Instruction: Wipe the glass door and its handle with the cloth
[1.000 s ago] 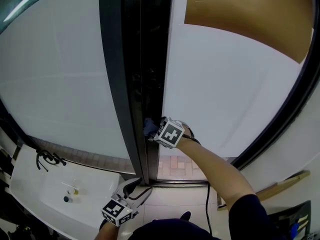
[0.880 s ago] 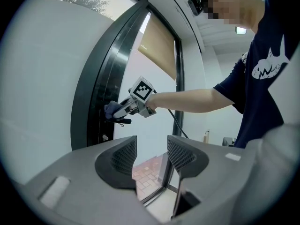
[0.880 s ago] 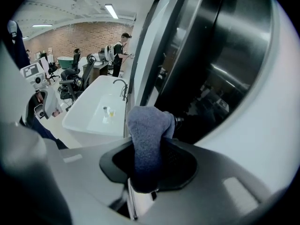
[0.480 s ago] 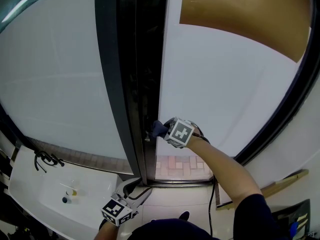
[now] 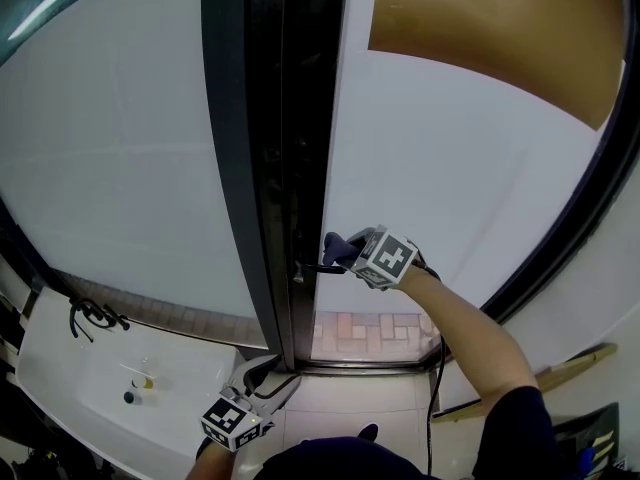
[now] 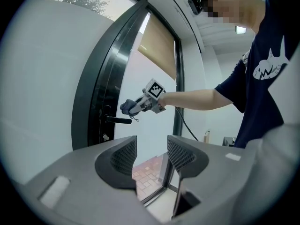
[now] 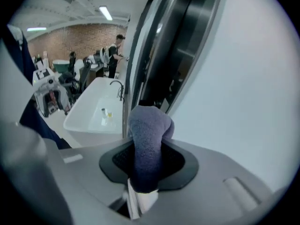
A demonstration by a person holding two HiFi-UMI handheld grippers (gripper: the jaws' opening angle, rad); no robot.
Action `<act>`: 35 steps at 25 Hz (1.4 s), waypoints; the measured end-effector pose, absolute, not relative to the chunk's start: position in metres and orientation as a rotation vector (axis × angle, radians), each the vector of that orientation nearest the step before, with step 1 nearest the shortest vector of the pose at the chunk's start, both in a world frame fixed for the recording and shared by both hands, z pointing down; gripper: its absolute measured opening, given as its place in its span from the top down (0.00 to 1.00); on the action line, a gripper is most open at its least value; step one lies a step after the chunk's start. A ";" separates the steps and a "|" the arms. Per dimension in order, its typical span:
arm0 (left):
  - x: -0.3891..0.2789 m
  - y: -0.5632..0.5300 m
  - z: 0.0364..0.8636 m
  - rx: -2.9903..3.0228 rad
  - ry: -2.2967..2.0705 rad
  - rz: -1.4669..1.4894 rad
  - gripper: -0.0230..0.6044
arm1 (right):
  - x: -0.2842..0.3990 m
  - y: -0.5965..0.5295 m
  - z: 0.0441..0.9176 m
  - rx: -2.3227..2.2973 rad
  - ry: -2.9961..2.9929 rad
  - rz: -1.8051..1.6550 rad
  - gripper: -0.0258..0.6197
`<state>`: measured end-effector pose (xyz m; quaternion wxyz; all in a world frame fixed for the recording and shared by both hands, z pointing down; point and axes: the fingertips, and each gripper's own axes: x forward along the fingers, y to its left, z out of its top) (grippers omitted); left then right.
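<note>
My right gripper point(image 5: 348, 251) is shut on a blue-grey cloth point(image 5: 337, 245). It holds the cloth against the frosted glass door point(image 5: 450, 168), just above the free end of the black lever handle point(image 5: 318, 267). In the right gripper view the cloth point(image 7: 147, 137) bulges out from between the jaws of the right gripper point(image 7: 146, 161), next to the dark door frame point(image 7: 178, 55). The left gripper point(image 5: 262, 378) hangs low near the floor, open and empty. From the left gripper point(image 6: 151, 156) I see the cloth point(image 6: 126, 107) slightly above the handle point(image 6: 117, 120).
A white washbasin point(image 5: 90, 388) with a black tap point(image 5: 95, 316) stands at the lower left. A brown roller blind point(image 5: 480, 28) covers the door's top. Brick paving point(image 5: 370, 330) shows through the door's lower strip. A wooden stick point(image 5: 560, 368) leans at the right.
The right gripper and cloth have slid to the right, from the dark door edge out along the handle toward its free end. The left gripper has stayed put.
</note>
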<state>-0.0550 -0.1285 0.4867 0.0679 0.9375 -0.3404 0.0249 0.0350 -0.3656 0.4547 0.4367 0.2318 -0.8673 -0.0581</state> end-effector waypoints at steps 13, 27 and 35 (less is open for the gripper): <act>-0.069 -0.126 0.490 2.787 -1.094 0.056 0.65 | -0.040 -0.374 0.473 0.435 -2.144 -0.208 0.78; -0.057 -0.129 0.489 2.799 -1.062 0.060 0.65 | -0.017 -0.372 0.484 0.345 -2.082 -0.011 0.79; -0.048 -0.131 0.488 2.808 -1.043 0.072 0.65 | 0.030 -0.384 0.493 0.353 -2.119 0.187 0.81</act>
